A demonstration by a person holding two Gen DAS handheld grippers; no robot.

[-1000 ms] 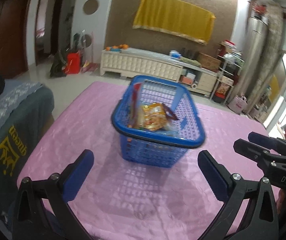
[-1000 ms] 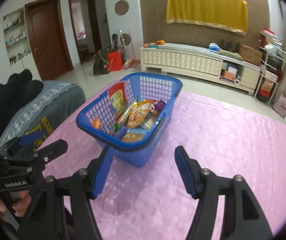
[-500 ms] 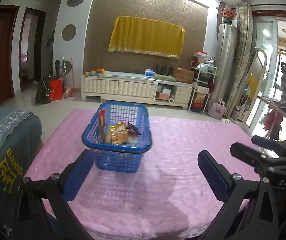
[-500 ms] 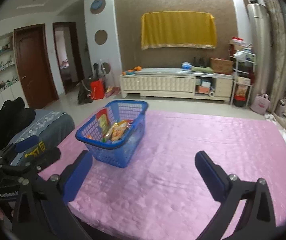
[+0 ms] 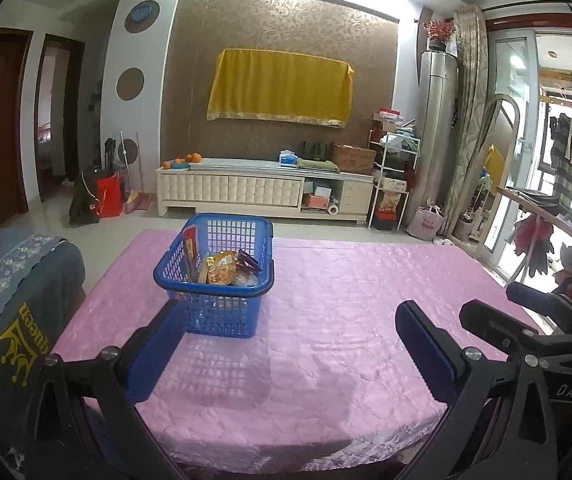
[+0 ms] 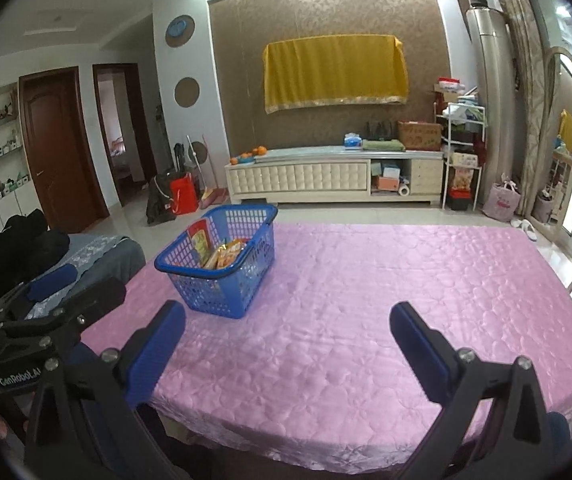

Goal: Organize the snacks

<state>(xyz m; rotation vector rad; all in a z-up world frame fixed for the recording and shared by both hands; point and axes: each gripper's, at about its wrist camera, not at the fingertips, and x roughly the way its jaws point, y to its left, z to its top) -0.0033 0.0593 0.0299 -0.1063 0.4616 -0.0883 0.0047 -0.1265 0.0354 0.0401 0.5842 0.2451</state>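
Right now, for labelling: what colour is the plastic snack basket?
Blue plastic snack basket; clearest in the right wrist view.

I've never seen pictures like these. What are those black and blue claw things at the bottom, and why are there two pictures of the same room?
Those claws are grabbing tools, and a person holds one in each hand. Each tool has a little camera looking out along its two fingers, so you get two pictures: one from the left gripper, one from the right gripper. In each picture the other tool peeks in at the side. Both claws stand wide open and hold nothing; the right one has just been opening. In front of them is a table with a pink cloth. On it stands a blue basket with snack packets inside. Nothing else lies on the cloth.
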